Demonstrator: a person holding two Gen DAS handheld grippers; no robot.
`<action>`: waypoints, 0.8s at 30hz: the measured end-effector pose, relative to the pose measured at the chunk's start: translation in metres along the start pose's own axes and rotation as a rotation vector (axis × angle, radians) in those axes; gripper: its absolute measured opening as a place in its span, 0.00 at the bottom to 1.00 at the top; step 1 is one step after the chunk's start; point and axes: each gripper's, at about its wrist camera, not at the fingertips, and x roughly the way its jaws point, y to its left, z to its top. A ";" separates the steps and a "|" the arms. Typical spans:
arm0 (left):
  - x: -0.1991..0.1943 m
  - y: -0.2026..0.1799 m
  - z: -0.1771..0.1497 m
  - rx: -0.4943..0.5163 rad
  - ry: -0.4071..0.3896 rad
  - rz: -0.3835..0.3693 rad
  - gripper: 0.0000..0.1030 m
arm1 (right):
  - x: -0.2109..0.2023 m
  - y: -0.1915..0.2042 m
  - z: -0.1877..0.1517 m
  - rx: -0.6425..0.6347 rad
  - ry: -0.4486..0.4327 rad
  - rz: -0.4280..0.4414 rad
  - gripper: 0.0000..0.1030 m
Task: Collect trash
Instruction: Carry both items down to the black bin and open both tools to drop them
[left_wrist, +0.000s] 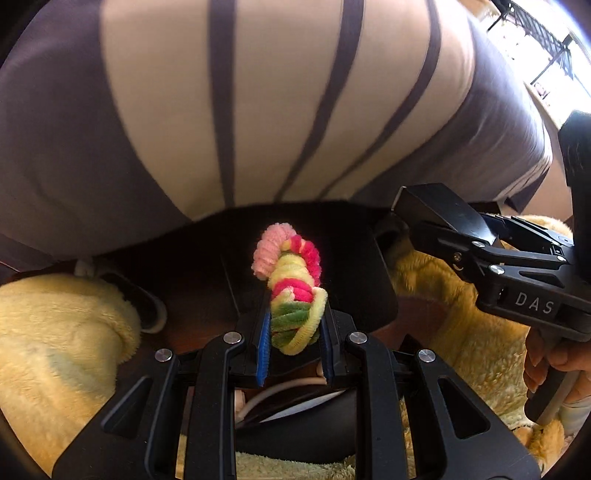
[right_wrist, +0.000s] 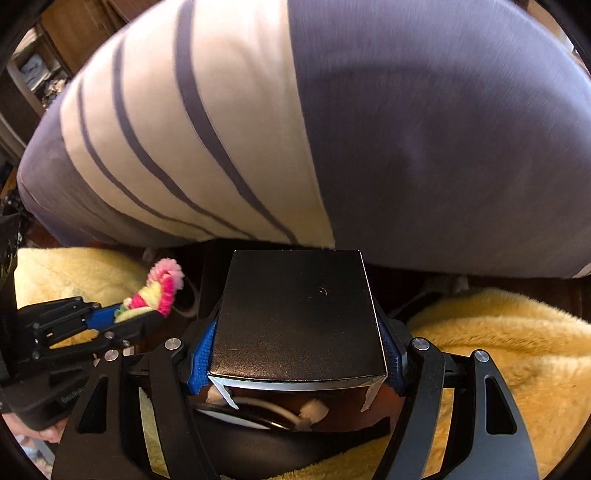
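Chenille twist (left_wrist: 291, 291) soft, light, clamped low in your left gripper (left_wrist: 295, 332) jaws; black box (right_wrist: 299, 317), clamped across its sides by your right gripper (right_wrist: 299, 354), looks light and crushable; squeeze gently.

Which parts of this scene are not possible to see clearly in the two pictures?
- Inside of the black box: right wrist view, its lid covers it; the right claw grips its sides.
- Base of the pipe-cleaner bundle: left wrist view, hidden between the left claw pads.
- No trash bin in either view.
- Striped cushion: blurred, cut by edges.
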 end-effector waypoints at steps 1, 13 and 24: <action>0.005 0.000 0.000 0.002 0.013 -0.004 0.20 | 0.003 0.000 0.000 0.002 0.007 0.003 0.69; 0.024 -0.010 -0.002 0.007 0.070 -0.007 0.48 | 0.020 0.001 0.006 0.027 0.034 0.019 0.81; -0.002 -0.008 0.005 -0.002 -0.009 0.023 0.71 | -0.015 -0.007 0.016 0.024 -0.061 -0.064 0.82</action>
